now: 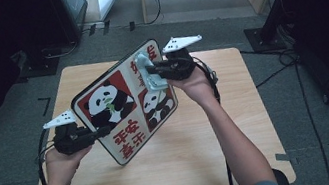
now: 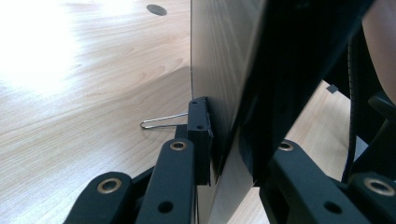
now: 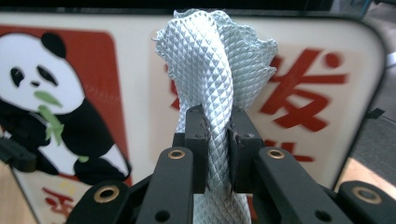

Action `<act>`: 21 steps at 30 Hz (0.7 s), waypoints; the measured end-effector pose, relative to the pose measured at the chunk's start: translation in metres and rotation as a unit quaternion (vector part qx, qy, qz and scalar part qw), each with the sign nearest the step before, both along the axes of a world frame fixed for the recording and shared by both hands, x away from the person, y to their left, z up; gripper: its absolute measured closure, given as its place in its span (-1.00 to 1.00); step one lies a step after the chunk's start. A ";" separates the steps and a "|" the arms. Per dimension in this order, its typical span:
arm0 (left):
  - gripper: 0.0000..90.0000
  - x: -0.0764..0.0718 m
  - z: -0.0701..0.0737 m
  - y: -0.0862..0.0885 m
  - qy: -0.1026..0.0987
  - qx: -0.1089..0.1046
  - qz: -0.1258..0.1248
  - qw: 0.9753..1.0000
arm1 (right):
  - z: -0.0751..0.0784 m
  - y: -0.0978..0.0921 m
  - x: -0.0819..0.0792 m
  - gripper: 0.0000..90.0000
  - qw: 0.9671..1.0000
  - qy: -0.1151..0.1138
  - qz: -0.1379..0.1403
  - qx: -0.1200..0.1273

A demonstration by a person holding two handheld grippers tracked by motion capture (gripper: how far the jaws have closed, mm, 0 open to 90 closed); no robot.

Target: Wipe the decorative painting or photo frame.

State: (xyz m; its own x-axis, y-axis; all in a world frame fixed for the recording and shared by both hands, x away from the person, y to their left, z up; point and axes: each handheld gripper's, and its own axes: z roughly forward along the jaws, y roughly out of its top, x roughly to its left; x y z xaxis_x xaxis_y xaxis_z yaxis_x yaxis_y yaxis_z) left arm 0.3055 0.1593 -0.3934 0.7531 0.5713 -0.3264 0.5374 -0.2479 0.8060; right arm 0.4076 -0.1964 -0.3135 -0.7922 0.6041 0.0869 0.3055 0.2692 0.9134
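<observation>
Left gripper [image 1: 100, 131] clamps the panda-print board's [image 1: 124, 104] lower edge between its jaws, tilted above the table [image 1: 239, 125], while the right gripper [image 1: 151, 69], pinching a quilted cloth [image 3: 219, 93], should wipe flat across the face, probably with light pressure.

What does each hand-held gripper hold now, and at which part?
The left hand-held gripper clamps the panda board by its lower left edge. The right hand-held gripper pinches a bunched pale cloth at its middle.

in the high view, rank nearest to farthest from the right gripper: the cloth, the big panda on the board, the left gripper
1. cloth, clamped in the right gripper against the board's upper right
2. big panda, on the board's left half
3. left gripper, at the board's lower left edge
</observation>
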 end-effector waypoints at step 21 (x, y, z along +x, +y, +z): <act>0.77 0.000 0.000 0.000 -0.001 0.001 -0.004 1.000 | -0.003 0.008 0.009 0.80 1.000 0.006 0.005 0.002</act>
State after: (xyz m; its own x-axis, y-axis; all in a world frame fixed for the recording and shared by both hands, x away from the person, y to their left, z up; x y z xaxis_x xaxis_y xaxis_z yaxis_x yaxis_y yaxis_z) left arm 0.3055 0.1593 -0.3935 0.7584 0.5660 -0.3232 0.5335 -0.2541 0.8068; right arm 0.4164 -0.1885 -0.3170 -0.7966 0.5964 0.0993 0.3142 0.2680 0.9108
